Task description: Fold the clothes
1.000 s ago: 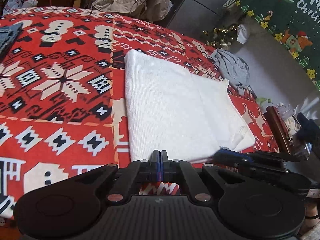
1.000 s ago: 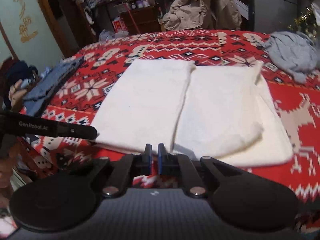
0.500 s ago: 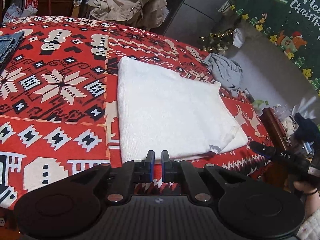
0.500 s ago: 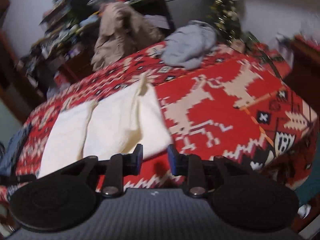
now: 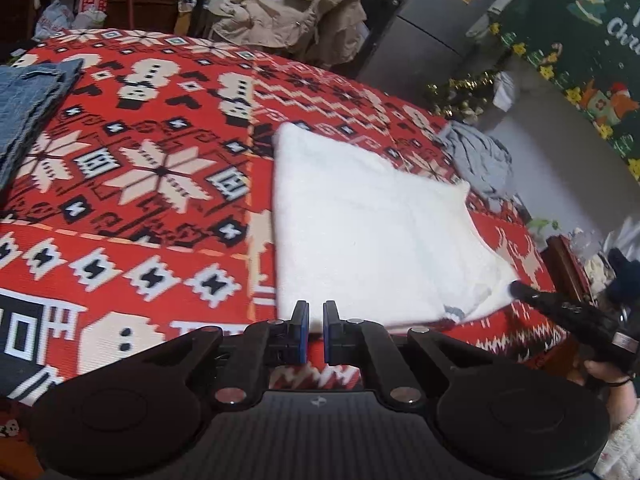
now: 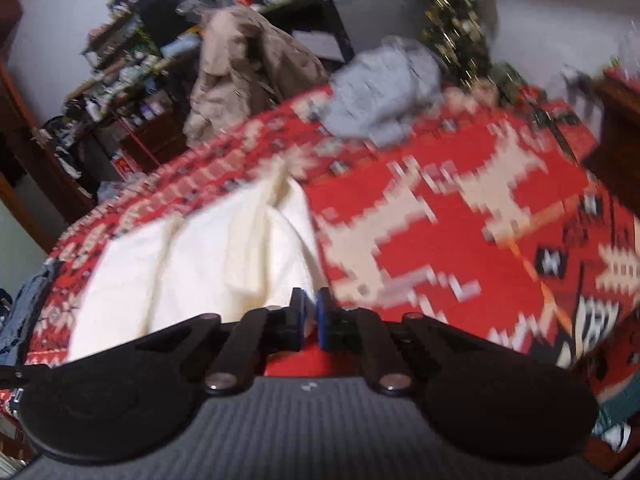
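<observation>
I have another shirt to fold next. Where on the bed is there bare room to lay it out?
The widest bare stretch of red blanket lies between the blue denim and the white folded garment. Another free patch, with reindeer motifs, sits right of the white garment, below the grey crumpled garment. The far right corner is crowded.

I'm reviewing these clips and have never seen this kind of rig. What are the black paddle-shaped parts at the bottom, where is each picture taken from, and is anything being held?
There is no robot here: a person holds a two-finger gripper in each hand, and each carries a fisheye camera looking along its fingers. The black shapes are the grippers' own bodies.

The left wrist view shows the left gripper slightly open and empty, at the near edge of a folded white garment on a red patterned blanket. Blue jeans and a crumpled grey garment also lie there.

The right wrist view is blurred. The right gripper sits at the white garment's near corner; whether it grips cloth is unclear.
</observation>
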{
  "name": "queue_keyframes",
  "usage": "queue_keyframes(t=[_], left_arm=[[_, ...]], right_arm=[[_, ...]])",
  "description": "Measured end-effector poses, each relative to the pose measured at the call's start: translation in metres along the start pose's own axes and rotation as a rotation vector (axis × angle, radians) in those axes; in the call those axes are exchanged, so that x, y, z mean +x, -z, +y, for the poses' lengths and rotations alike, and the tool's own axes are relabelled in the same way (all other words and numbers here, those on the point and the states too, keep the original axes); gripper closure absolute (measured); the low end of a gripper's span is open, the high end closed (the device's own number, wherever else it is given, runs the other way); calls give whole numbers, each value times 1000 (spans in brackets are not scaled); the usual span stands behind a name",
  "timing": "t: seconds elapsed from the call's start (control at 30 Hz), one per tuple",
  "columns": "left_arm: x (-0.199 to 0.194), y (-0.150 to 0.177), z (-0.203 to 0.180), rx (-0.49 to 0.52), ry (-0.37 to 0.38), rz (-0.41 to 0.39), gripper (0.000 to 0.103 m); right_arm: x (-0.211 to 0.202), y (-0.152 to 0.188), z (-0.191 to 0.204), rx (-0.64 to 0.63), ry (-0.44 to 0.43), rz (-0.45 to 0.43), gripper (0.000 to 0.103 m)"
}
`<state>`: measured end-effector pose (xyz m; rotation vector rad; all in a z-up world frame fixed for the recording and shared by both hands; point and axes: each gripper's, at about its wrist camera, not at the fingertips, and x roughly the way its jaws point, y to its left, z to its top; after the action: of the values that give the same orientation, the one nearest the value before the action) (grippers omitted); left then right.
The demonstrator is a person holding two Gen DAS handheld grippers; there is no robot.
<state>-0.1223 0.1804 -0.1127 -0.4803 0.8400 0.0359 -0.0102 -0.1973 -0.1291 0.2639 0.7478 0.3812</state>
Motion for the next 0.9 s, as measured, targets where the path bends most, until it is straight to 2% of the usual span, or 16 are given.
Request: queue_keyframes(t=[0.13, 0.2, 0.33, 0.5, 0.53, 0.57, 0.7, 0.77, 0.9], left_arm=[[-9, -3, 13, -37, -19, -33, 98], [-14, -4, 21, -55, -25, -47, 98], [-23, -2, 35, -89, -12, -65, 98], [-25, 2, 45, -96, 12, -64, 98], [-26, 3, 47, -97, 17, -64, 98], [-26, 3, 49, -98, 22, -64, 98], [-28, 6, 57, -104, 41, -64, 98], [-25, 5, 56, -107, 68, -66, 98], [-18, -2, 47, -90, 105, -63, 98]], right_arm=[[-19, -24, 48, -112, -88, -78, 97], [-25, -31, 85, -202, -147, -94, 97], [-21, -19, 164, -378, -281, -74, 97], [18, 38, 225, -595, -322, 80, 98], [26, 50, 237, -638, -329, 111, 103], [34, 61, 249, -681, -336, 143, 103], [40, 91, 253, -719, -331, 207, 103], [32, 86, 249, -682, -332, 193, 102], [19, 65, 228, -621, -279, 137, 99]])
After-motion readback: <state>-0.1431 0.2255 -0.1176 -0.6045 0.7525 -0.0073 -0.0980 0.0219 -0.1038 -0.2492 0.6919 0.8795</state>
